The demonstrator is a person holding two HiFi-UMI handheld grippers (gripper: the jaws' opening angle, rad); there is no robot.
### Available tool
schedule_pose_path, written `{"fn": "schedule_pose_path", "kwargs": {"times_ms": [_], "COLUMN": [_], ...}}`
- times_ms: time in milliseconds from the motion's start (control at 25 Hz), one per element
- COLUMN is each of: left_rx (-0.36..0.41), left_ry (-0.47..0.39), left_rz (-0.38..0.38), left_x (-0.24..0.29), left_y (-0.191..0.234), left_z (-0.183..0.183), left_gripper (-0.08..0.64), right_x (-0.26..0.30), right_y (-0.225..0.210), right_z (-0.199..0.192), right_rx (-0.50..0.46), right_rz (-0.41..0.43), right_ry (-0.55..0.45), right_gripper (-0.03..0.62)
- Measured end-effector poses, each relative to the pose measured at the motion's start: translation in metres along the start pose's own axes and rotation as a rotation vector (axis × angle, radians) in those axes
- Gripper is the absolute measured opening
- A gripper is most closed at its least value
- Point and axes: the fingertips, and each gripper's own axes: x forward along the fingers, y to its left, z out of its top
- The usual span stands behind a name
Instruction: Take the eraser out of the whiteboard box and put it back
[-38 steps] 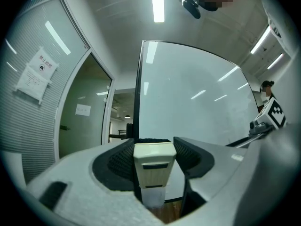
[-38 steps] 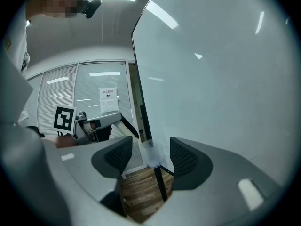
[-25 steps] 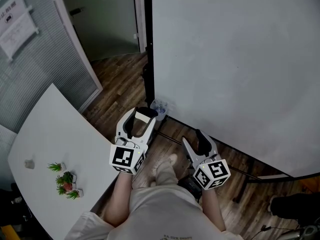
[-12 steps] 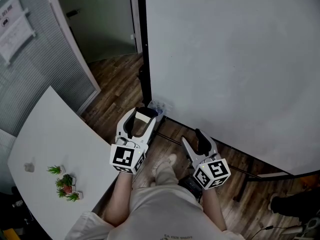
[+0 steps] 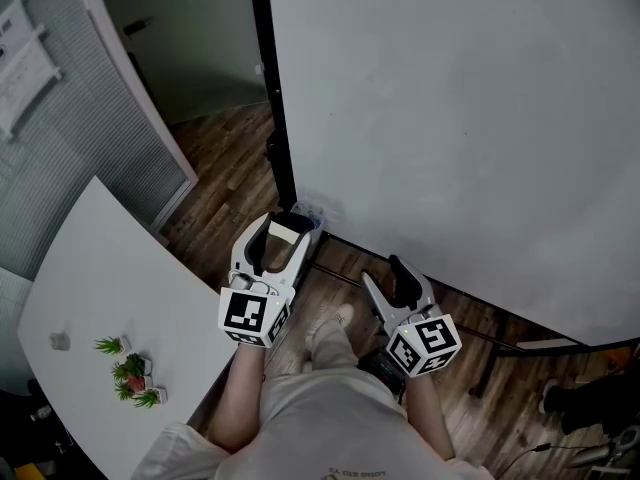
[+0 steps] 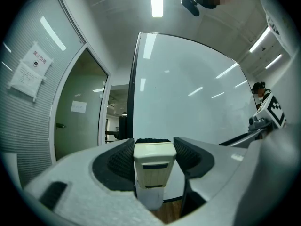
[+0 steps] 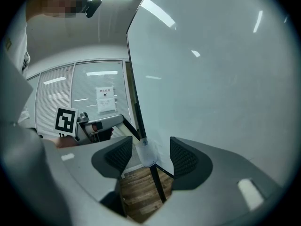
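A cream eraser [image 5: 288,234] with a dark felt side sits between the pads of my left gripper [image 5: 283,230], which is shut on it. In the left gripper view the eraser [image 6: 154,166] stands upright in the jaws, level with the whiteboard [image 6: 188,107]. The clear whiteboard box [image 5: 309,211] hangs at the board's lower left corner, just beyond the eraser, and shows below it [image 6: 151,200]. My right gripper [image 5: 381,270] stays open and holds nothing. In its own view the right gripper [image 7: 149,155] frames the box [image 7: 145,153] from a distance.
The big whiteboard [image 5: 470,118] fills the right side on a black stand [image 5: 268,118] over wood floor. A white table [image 5: 110,278] with small potted plants [image 5: 130,373] lies at the left. A doorway [image 5: 190,38] opens behind. The person's legs are below.
Both grippers have kept still, the eraser staying in the left one. Only the head view has drifted a little, sliding the board's edge leftward in the picture.
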Motion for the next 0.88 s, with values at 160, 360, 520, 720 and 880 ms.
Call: {"fn": "schedule_pose_path", "kwargs": {"times_ms": [160, 360, 520, 720, 880], "left_rx": [-0.002, -0.006, -0.007, -0.005, -0.01], "left_ry": [0.007, 0.007, 0.008, 0.019, 0.025], "left_rz": [0.002, 0.009, 0.013, 0.009, 0.006], "left_x": [0.005, 0.008, 0.01, 0.014, 0.015], "left_y": [0.0, 0.005, 0.006, 0.006, 0.007], "left_z": [-0.002, -0.003, -0.004, -0.009, -0.012], "left_gripper": [0.258, 0.258, 0.258, 0.257, 0.258], "right_x": [0.0, 0.002, 0.003, 0.003, 0.006], "right_y": [-0.003, -0.006, -0.006, -0.01, -0.01], "right_z": [0.001, 0.0, 0.002, -0.001, -0.002], "right_rx": [0.004, 0.006, 0.006, 0.011, 0.013], "right_rz": [0.0, -0.001, 0.005, 0.0, 0.004], "right_ry": [0.004, 0.009, 0.006, 0.015, 0.016], "right_gripper": [0.25, 0.25, 0.249, 0.249, 0.249]}}
